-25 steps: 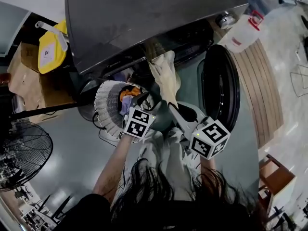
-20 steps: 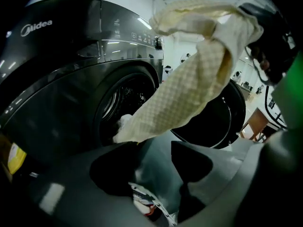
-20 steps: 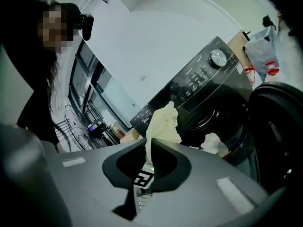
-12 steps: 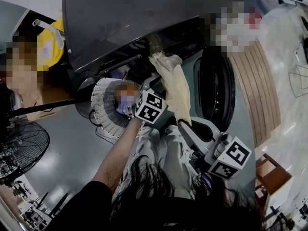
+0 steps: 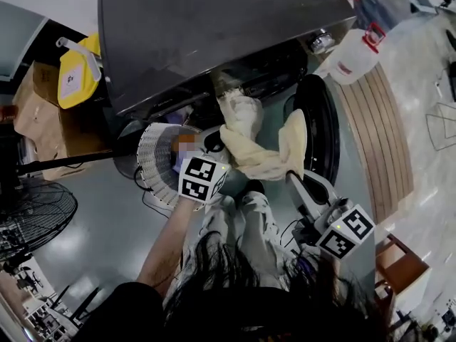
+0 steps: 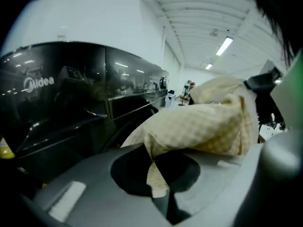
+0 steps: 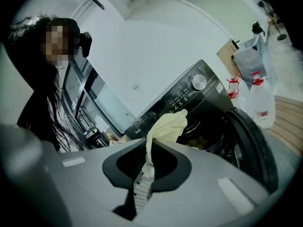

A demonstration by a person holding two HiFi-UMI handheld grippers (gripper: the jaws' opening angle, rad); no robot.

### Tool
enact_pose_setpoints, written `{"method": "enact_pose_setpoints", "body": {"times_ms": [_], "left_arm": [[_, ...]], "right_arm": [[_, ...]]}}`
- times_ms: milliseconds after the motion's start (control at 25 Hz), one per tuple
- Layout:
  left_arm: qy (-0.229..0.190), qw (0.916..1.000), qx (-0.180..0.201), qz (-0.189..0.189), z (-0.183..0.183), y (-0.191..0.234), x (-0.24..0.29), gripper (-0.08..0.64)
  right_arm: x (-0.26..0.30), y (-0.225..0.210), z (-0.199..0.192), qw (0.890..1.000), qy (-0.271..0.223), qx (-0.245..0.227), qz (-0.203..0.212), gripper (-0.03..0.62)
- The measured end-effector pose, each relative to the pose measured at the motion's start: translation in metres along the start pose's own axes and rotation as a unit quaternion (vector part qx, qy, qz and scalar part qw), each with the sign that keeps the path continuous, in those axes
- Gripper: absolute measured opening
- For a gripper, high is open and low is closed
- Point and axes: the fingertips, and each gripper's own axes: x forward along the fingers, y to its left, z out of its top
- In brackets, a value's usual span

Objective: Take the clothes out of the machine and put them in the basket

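Note:
A cream garment (image 5: pixel 246 148) trails out of the dark washing machine's (image 5: pixel 214 34) opening and sags between my two grippers. In the head view my left gripper (image 5: pixel 216 142) is shut on its left part, just right of the white slatted basket (image 5: pixel 153 164), which holds orange and blue clothes. My right gripper (image 5: pixel 295 174) is shut on the other end, in front of the open round door (image 5: pixel 328 130). Cream cloth (image 6: pixel 203 126) is pinched in the left gripper (image 6: pixel 158 190) in the left gripper view. A ribbed hem (image 7: pixel 142 186) is pinched in the right gripper (image 7: pixel 138 197) in the right gripper view.
A yellow bag (image 5: pixel 75 77) and a cardboard box (image 5: pixel 32 112) stand left of the machine. A floor fan (image 5: pixel 35 219) is at the lower left. A white jug with a red cap (image 5: pixel 353 52) sits on a wooden platform (image 5: pixel 388 134) to the right.
The right gripper has taken the garment's loose end and lifted it beside the door. The left gripper has dropped slightly toward the basket. The garment now spans both grippers instead of hanging straight.

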Motion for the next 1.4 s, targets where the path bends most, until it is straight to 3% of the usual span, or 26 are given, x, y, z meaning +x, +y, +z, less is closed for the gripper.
{"method": "enact_pose_setpoints", "body": {"times_ms": [320,480,640,800,920,1080,1280,1400], "left_arm": [[-0.089,0.9957,0.023,0.016,0.073,-0.015,-0.075,0.008],[-0.13,0.9904,0.04,0.023,0.111,-0.027,-0.108,0.008],[-0.17,0.9834,0.055,0.032,0.148,-0.034,-0.142,0.008],[-0.217,0.9738,0.055,0.038,0.185,-0.04,-0.18,0.007],[-0.243,0.9676,0.053,0.045,0.206,-0.045,-0.209,0.008],[-0.267,0.959,0.071,0.062,0.229,-0.054,-0.25,0.008],[-0.304,0.9463,0.088,0.066,0.255,-0.072,-0.297,0.008],[-0.331,0.9356,0.098,0.073,0.266,-0.083,-0.326,0.008]], "right_arm": [[0.021,-0.018,-0.014,0.993,0.079,-0.079,-0.026,0.044],[0.033,-0.014,-0.017,0.986,0.113,-0.122,-0.018,0.044],[0.045,0.0,-0.007,0.983,0.116,-0.14,0.012,0.067],[0.053,0.016,-0.001,0.974,0.136,-0.18,0.037,0.166],[0.058,0.024,-0.004,0.96,0.161,-0.221,0.052,0.327],[0.069,0.041,-0.01,0.942,0.173,-0.274,0.085,0.428],[0.088,0.053,-0.035,0.92,0.211,-0.316,0.101,0.471],[0.107,0.065,-0.038,0.922,0.189,-0.326,0.093,0.444]]}}
